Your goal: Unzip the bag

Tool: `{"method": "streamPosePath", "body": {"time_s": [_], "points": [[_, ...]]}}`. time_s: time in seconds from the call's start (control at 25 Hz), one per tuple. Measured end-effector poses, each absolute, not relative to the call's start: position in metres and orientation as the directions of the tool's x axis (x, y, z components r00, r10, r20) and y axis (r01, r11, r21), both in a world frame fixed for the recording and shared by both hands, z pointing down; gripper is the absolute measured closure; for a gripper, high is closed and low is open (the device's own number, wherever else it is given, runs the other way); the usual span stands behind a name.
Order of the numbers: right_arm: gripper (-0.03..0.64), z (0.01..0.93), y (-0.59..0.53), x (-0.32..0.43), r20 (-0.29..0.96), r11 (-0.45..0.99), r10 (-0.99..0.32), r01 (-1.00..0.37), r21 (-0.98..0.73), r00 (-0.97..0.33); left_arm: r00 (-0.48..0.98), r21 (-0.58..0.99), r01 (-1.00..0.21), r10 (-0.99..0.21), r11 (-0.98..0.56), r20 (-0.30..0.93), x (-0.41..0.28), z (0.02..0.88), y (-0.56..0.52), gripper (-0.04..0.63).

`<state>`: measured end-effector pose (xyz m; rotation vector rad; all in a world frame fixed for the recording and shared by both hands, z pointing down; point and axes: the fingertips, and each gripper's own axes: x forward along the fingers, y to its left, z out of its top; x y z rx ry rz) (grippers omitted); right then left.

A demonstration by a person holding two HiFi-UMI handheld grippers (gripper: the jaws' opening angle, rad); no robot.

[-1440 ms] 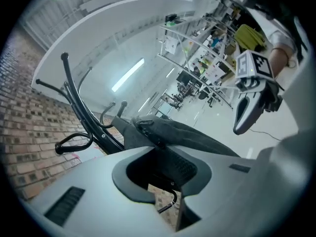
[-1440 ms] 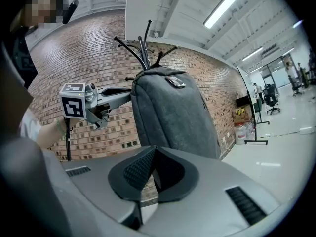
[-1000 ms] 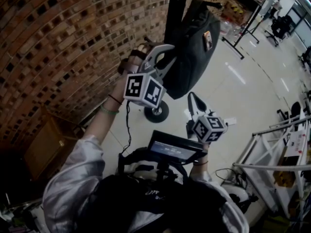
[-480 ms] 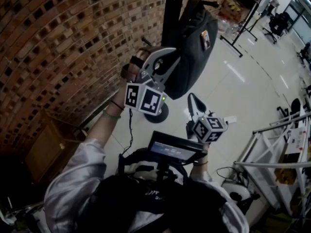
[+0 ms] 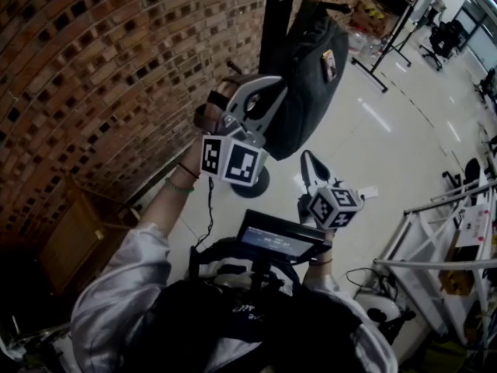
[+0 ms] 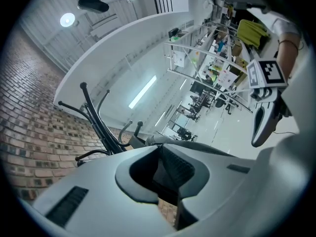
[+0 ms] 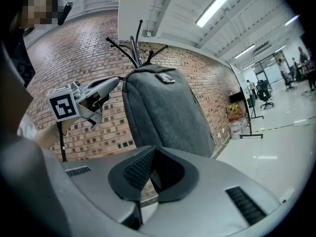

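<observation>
A dark grey backpack (image 5: 307, 76) hangs from a black coat stand (image 5: 272, 22) in front of a brick wall. My left gripper (image 5: 260, 99) is raised against the bag's left side, jaws together with nothing between them. From the right gripper view, its tip (image 7: 116, 81) sits at the upper left edge of the bag (image 7: 163, 112); contact cannot be told. My right gripper (image 5: 311, 162) hangs lower, below the bag and apart from it, also shut and empty. It shows as well in the left gripper view (image 6: 264, 122). No zipper pull is visible.
The brick wall (image 5: 93, 76) runs along the left. The stand's round base (image 5: 250, 181) rests on the glossy white floor. A wooden cabinet (image 5: 74, 231) stands at lower left, and white racks (image 5: 450, 239) at right. A small screen (image 5: 279, 239) sits at the person's chest.
My left gripper has shifted slightly down and right, closer against the bag's side. The right gripper and the bag have stayed where they were.
</observation>
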<state>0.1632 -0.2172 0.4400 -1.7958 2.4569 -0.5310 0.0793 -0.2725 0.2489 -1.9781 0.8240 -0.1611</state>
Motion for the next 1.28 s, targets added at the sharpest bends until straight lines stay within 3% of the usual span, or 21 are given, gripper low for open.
{"method": "streamPosePath", "body": {"time_s": [0.48,1.28], "points": [[0.626,0.447,-0.222,0.160,0.170,0.268,-0.928,-0.912,-0.309,-0.330,0.780,-0.862,-0.420,-0.600,-0.285,-0.181,0.091,0.242,-0.281,0.557],[0.626,0.458,-0.227,0.160,0.197,0.264,-0.920,-0.906,-0.331,-0.340,0.821,-0.856,-0.372,-0.558,-0.358,-0.123,0.090,0.251,-0.282,0.578]]}}
